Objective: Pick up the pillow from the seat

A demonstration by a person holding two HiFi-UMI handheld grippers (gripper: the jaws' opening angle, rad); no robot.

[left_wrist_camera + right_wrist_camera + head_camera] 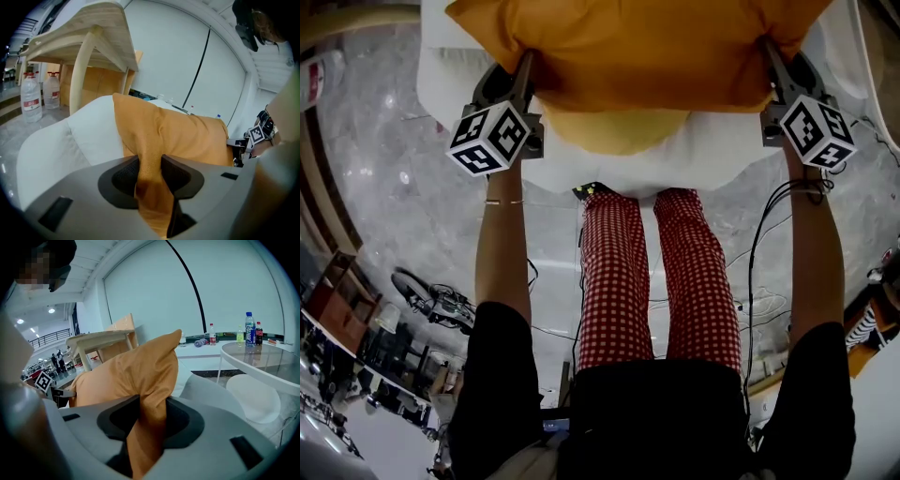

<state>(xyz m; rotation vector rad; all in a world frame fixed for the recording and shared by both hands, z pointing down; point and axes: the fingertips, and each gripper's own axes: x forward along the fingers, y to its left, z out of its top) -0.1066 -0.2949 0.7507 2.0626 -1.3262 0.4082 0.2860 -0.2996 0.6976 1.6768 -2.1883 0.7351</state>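
An orange pillow (637, 52) lies on a white seat (712, 155) at the top of the head view. My left gripper (525, 70) is shut on the pillow's left corner, the cloth pinched between its dark pads (176, 173). At the pillow's right corner my right gripper (769, 56) is shut on the pillow (140, 376) in the same way. In the left gripper view the pillow (178, 136) stretches across to the right gripper's marker cube (258, 133). Both fingertips are hidden under the pillow in the head view.
The person's legs in red checked trousers (656, 272) stand right before the seat. A wooden table (89, 42) and water bottles (30, 101) are on the left side. A glass table (267, 362) with drink bottles (251, 329) stands to the right. Cables (759, 272) trail on the marble floor.
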